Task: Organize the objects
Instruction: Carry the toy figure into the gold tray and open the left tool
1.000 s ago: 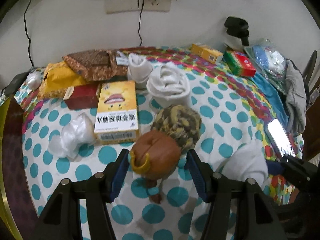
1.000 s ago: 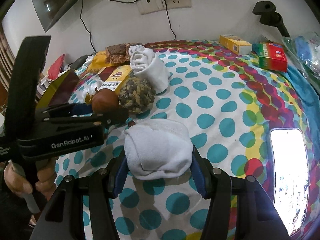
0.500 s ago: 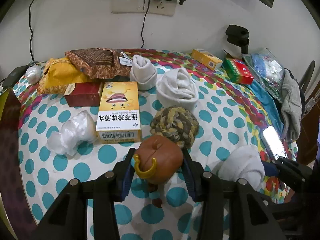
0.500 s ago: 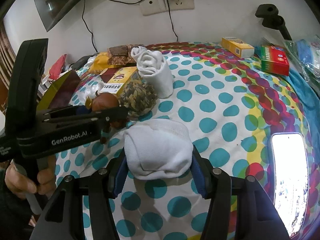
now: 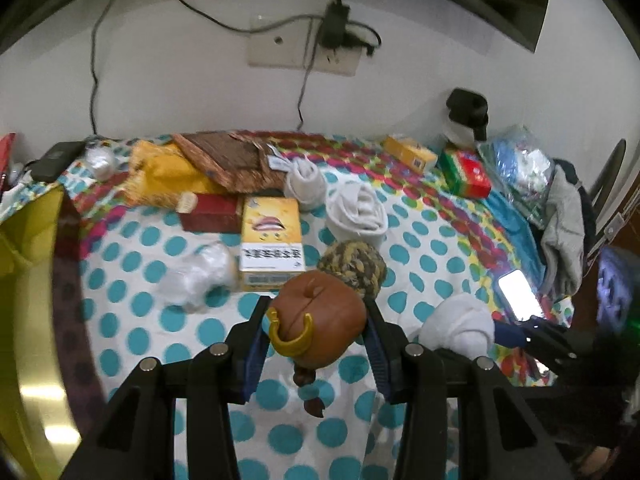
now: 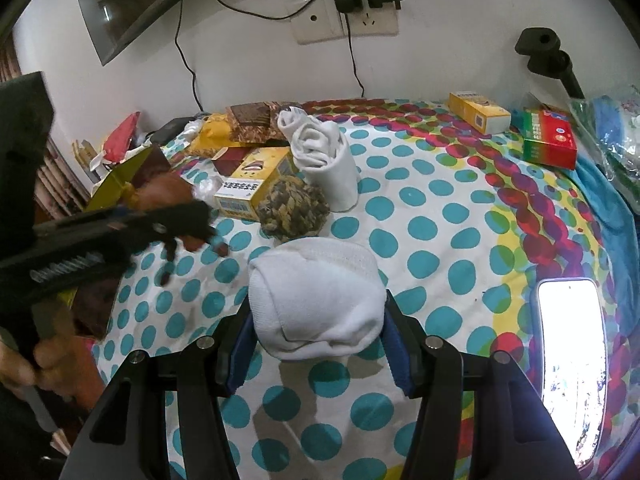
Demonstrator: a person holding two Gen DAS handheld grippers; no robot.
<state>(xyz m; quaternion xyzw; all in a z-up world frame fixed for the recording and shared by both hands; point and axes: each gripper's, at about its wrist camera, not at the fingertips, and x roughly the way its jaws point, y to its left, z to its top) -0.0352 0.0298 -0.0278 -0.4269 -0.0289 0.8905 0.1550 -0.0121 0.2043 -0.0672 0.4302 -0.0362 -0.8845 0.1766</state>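
Two things are in hand — left claw (image 5: pixel 316 344) clamps a brown gourd-shaped trinket (image 5: pixel 320 316) above the spotted table (image 5: pixel 436 256), right claw (image 6: pixel 320 344) a rolled white sock (image 6: pixel 316 300) — neither placed, most clutter unsorted.

A rounded brown clay-coloured pod (image 5: pixel 320 316) with a curved yellow hook (image 5: pixel 290 330) on its near face and a short string of dark beads (image 5: pixel 308 390) hanging below is raised off the dotted cloth at the near centre. Just beyond it lies a ball of braided brown and tan yarn (image 5: pixel 354 266). To the near right sits a rolled white sock bundle (image 6: pixel 316 300), plump and rounded. Farther back a larger white rolled cloth (image 5: pixel 358 212) stands beside a smaller white sock roll (image 5: pixel 304 184). Left of the yarn ball a flat yellow carton (image 5: pixel 272 246) lies printed side up.
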